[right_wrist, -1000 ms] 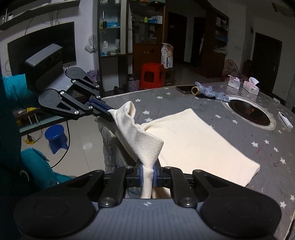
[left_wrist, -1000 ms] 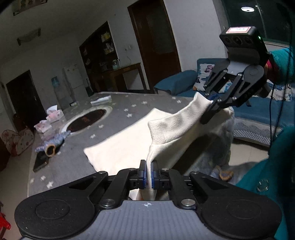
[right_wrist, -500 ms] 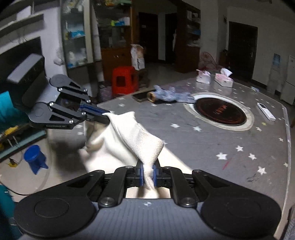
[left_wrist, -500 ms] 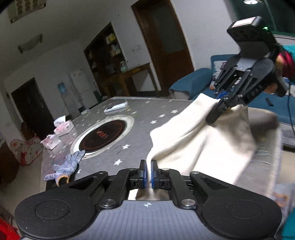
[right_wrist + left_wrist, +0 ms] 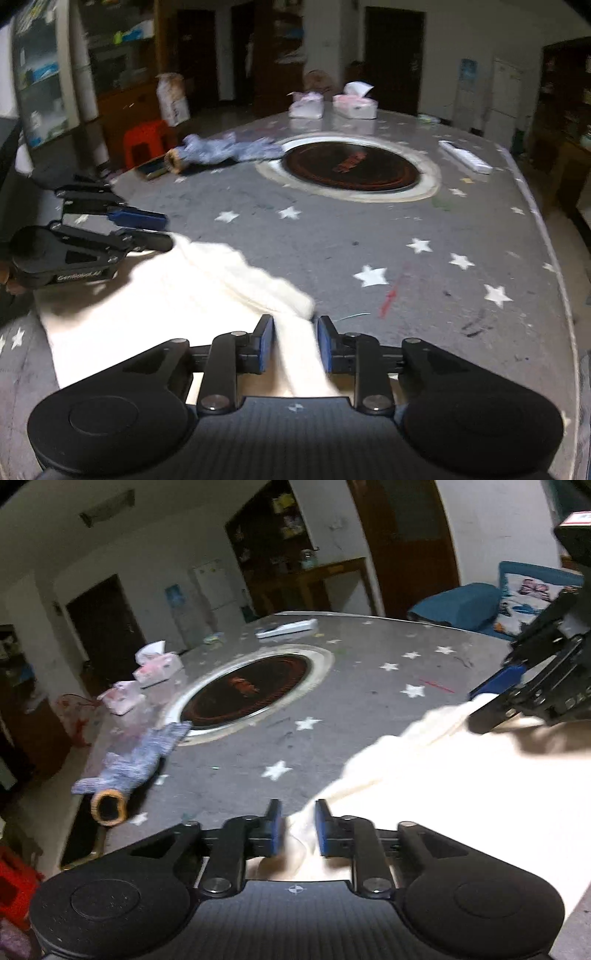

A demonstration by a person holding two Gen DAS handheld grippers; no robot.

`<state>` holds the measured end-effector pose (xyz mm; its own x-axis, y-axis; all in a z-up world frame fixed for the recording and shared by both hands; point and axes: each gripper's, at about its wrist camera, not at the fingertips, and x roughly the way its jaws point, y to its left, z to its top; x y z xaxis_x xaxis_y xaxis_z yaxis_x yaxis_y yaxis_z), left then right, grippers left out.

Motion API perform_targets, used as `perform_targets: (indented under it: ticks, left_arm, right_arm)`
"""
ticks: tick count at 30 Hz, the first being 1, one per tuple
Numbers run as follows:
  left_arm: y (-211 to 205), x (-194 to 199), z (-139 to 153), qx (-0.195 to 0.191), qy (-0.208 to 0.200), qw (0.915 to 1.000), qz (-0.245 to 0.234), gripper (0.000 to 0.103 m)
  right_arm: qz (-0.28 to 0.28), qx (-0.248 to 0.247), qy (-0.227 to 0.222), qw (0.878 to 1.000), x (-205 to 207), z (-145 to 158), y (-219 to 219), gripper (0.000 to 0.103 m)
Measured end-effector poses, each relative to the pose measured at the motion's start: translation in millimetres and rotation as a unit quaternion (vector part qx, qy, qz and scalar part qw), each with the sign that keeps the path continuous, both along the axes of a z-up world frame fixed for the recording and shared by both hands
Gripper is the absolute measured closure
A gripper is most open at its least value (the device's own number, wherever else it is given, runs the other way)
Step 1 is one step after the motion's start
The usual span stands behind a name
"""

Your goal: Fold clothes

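The cloth (image 5: pixel 443 794) is lying cream and rumpled on the near part of the grey starred tabletop (image 5: pixel 369 686), its far edge bunched into a ridge. Going left to right in my left view: a red stool (image 5: pixel 14 882) is sitting off the tabletop's edge, a blue-grey glove (image 5: pixel 136 760) is lying near the round dark inset (image 5: pixel 243 690), and two tissue packs (image 5: pixel 147 675) are resting beyond it. My left gripper (image 5: pixel 297 827) is standing with its jaws apart, a fold of cloth lying loose between the blue pads (image 5: pixel 275 827), not pinched.

In my right view, the glove (image 5: pixel 221 151) is touching the rim of the inset (image 5: pixel 351 168), and a white remote (image 5: pixel 465 157) is lying to its right. My right gripper (image 5: pixel 293 343) is likewise spread, the cloth (image 5: pixel 166 295) passing between its pads without being clamped. The left gripper (image 5: pixel 155 230) is showing at the cloth's far left corner, jaws parted there too.
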<state>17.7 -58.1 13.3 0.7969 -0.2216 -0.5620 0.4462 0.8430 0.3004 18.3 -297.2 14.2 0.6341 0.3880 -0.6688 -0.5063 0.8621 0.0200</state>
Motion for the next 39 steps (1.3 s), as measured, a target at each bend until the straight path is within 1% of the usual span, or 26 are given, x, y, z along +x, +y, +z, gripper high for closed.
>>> perform_targets:
  ticks: [2, 4, 9, 11, 13, 15, 17, 18, 21, 26, 28, 30, 34, 35, 37, 39]
  left_arm:
    - [7, -1, 4, -0.003, -0.001, 0.9998, 0.020, 0.079]
    - [16, -9, 12, -0.019, 0.001, 0.9992, 0.035, 0.079]
    - [33, -52, 28, -0.065, 0.012, 0.9971, 0.038, 0.079]
    - [36, -68, 30, -0.079, 0.024, 0.9959, 0.036, 0.078]
    - [37, -78, 29, -0.092, 0.036, 0.9945, 0.036, 0.074]
    - [37, -83, 25, -0.097, 0.045, 0.9936, 0.038, 0.074]
    - [37, -81, 19, -0.098, 0.058, 0.9926, 0.042, 0.074]
    - [38, -79, 15, -0.101, 0.063, 0.9920, 0.043, 0.074]
    - [44, -74, 8, -0.124, 0.083, 0.9877, 0.047, 0.074]
    - [57, -72, 5, -0.166, 0.113, 0.9784, 0.049, 0.078]
    - [61, -75, 5, -0.174, 0.119, 0.9764, 0.048, 0.078]
    - [60, -82, 5, -0.173, 0.120, 0.9766, 0.044, 0.079]
    - [61, -97, 6, -0.173, 0.125, 0.9764, 0.038, 0.079]
    - [62, -102, 6, -0.173, 0.126, 0.9762, 0.035, 0.079]
    - [63, -111, 6, -0.172, 0.128, 0.9763, 0.032, 0.079]
    - [64, -114, 7, -0.173, 0.130, 0.9757, 0.033, 0.078]
  right_arm:
    - [-0.016, 0.010, 0.002, 1.000, -4, 6, -8, 0.078]
    - [-0.019, 0.018, -0.003, 1.000, -11, 12, -14, 0.078]
    - [-0.004, 0.035, -0.006, 0.999, -45, 25, -20, 0.076]
    - [0.005, 0.038, -0.002, 0.999, -57, 24, -21, 0.076]
    - [0.006, 0.034, 0.001, 0.999, -65, 19, -21, 0.076]
    - [-0.004, 0.025, 0.009, 1.000, -65, 11, -22, 0.076]
    - [-0.022, 0.042, 0.028, 0.998, -59, 4, -27, 0.075]
    - [-0.026, 0.048, 0.028, 0.998, -56, 3, -29, 0.074]
    - [-0.033, 0.053, 0.024, 0.998, -49, 0, -31, 0.072]
    - [-0.035, 0.061, 0.018, 0.997, -40, -6, -33, 0.070]
    - [-0.028, 0.051, 0.009, 0.998, -43, -6, -31, 0.069]
    - [-0.018, 0.040, 0.002, 0.999, -48, -7, -30, 0.069]
    - [-0.003, 0.037, 0.005, 0.999, -61, -6, -30, 0.069]
    - [0.000, 0.036, 0.005, 0.999, -64, -5, -29, 0.067]
    - [0.004, 0.032, 0.004, 0.999, -72, -5, -28, 0.067]
    - [0.006, 0.029, 0.002, 1.000, -78, -4, -25, 0.061]
